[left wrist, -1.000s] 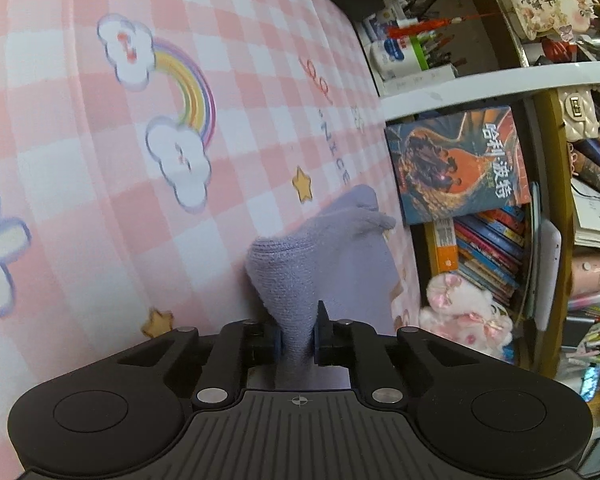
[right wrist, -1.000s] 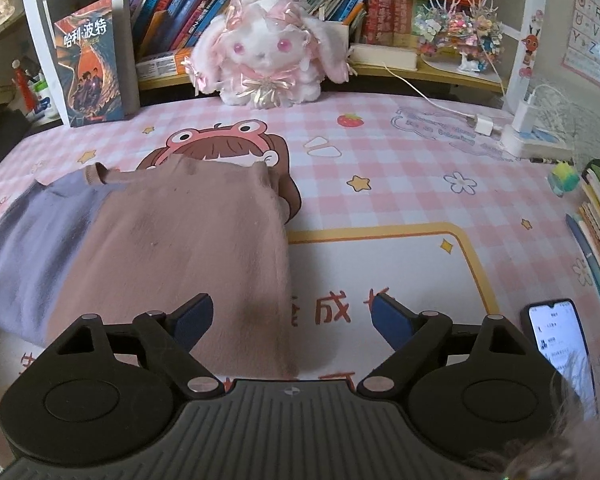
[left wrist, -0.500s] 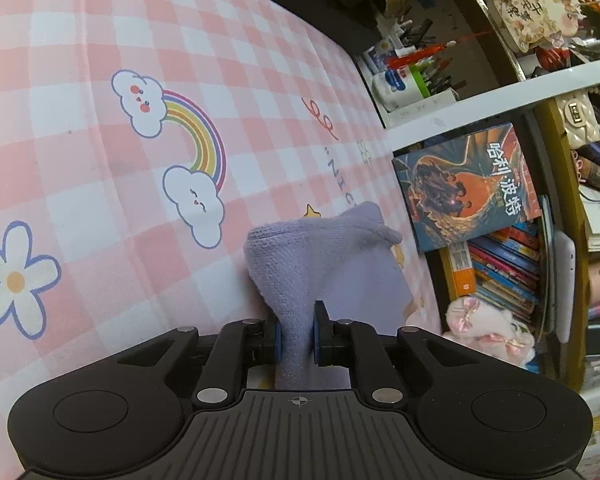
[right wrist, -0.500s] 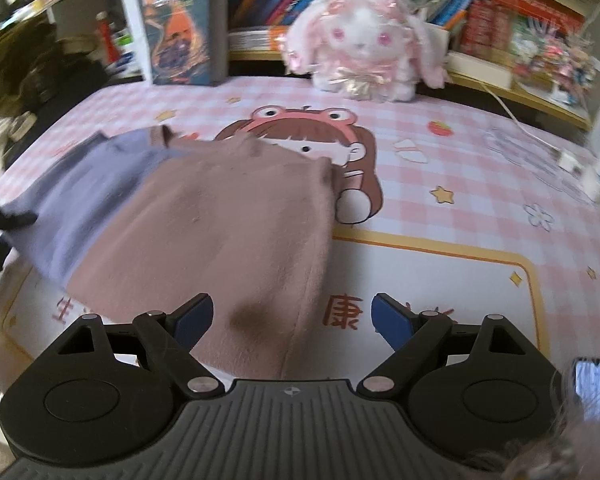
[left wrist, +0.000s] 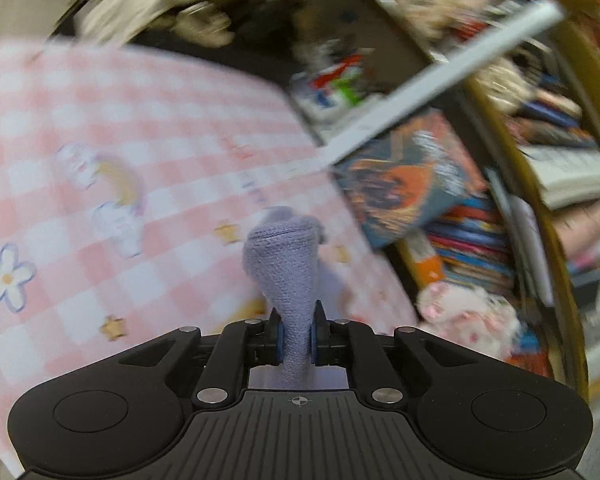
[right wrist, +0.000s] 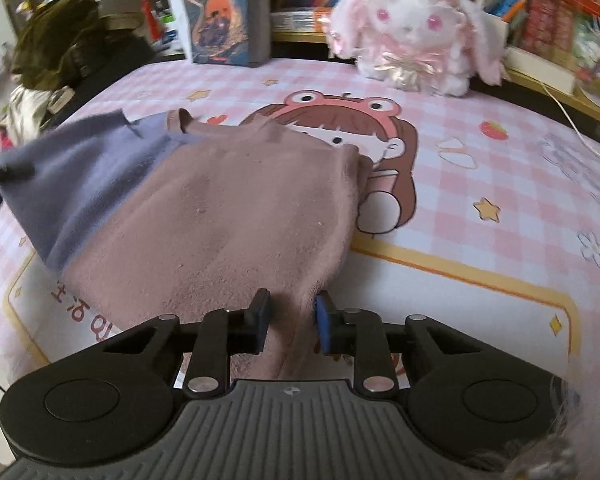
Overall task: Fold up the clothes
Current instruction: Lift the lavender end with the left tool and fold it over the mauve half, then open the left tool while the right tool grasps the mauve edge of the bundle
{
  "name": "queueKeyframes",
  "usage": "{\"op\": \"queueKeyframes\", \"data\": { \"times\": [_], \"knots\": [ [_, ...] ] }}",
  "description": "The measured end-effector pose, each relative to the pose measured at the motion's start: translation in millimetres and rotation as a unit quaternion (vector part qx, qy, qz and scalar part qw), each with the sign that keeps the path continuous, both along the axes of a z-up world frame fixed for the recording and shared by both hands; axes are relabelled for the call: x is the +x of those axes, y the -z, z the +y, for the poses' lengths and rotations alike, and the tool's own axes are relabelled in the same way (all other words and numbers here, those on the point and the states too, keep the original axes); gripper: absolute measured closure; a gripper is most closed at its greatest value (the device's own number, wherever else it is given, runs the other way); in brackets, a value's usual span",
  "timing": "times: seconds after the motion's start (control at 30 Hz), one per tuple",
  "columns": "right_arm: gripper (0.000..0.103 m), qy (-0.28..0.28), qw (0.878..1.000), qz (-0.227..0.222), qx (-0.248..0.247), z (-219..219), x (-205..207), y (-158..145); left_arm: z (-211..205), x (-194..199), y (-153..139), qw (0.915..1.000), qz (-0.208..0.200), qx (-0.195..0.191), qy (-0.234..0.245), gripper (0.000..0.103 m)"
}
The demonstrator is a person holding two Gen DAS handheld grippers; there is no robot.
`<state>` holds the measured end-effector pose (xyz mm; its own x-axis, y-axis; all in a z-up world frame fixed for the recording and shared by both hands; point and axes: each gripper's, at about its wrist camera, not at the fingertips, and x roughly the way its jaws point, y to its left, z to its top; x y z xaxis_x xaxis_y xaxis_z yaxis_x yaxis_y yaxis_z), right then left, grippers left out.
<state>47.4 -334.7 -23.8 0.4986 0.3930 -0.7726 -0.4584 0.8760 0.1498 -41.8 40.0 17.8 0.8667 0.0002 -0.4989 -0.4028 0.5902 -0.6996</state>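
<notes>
A sweater with a dusty-pink body [right wrist: 228, 216] and a purple sleeve [right wrist: 88, 172] lies on the pink checked mat [right wrist: 500, 184]. My right gripper [right wrist: 293, 320] is at the near hem, its blue pads drawn in on a raised fold of the pink cloth. My left gripper [left wrist: 297, 336] is shut on the purple sleeve end [left wrist: 288, 256], which bunches up above its pads. That sleeve is held up off the mat at the left, where a dark bit of the left gripper [right wrist: 4, 172] shows. The left wrist view is blurred by motion.
A white and pink plush rabbit [right wrist: 412, 28] and an upright book [right wrist: 220, 8] stand at the mat's far edge before shelves of books. A white cable [right wrist: 572, 120] runs along the right. Dark clothing [right wrist: 60, 40] is piled beyond the left edge.
My right gripper moved in to the sweater's near hem and its fingers went from wide open to closed on the cloth. My left gripper swung and lifted with the purple sleeve.
</notes>
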Motion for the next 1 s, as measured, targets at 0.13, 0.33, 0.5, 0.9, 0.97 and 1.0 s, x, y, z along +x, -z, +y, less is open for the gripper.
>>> {"op": "queueKeyframes", "data": {
  "times": [0.13, 0.33, 0.5, 0.9, 0.97, 1.0],
  "knots": [
    [0.081, -0.019, 1.0, 0.006, 0.017, -8.2, 7.1, 3.1, -40.6, 4.8, -37.4, 0.9964, -0.025, 0.069, 0.042, 0.093],
    [0.081, -0.038, 0.998, 0.019, 0.041, -16.6, 14.4, 5.8, -127.1, 18.1, -68.7, 0.9729, -0.028, 0.187, 0.133, 0.093],
    [0.081, -0.047, 0.996, 0.035, 0.066, -25.9, 19.8, 7.2, -216.5, 35.9, -30.7, 0.9217, 0.054, 0.28, 0.263, 0.084],
    [0.053, 0.024, 0.959, 0.152, 0.24, -81.8, 52.5, -4.1, -275.1, 17.7, 0.0, 0.8474, 0.073, 0.36, 0.384, 0.027],
    [0.044, 0.027, 0.943, 0.177, 0.28, -83.5, 56.3, -3.8, -258.2, 9.2, -16.5, 0.8683, 0.043, 0.327, 0.371, 0.027],
    [0.04, 0.028, 0.936, 0.188, 0.295, -82.5, 58.3, -3.5, -249.7, 4.9, -24.7, 0.8779, 0.028, 0.31, 0.364, 0.027]
  ]
}}
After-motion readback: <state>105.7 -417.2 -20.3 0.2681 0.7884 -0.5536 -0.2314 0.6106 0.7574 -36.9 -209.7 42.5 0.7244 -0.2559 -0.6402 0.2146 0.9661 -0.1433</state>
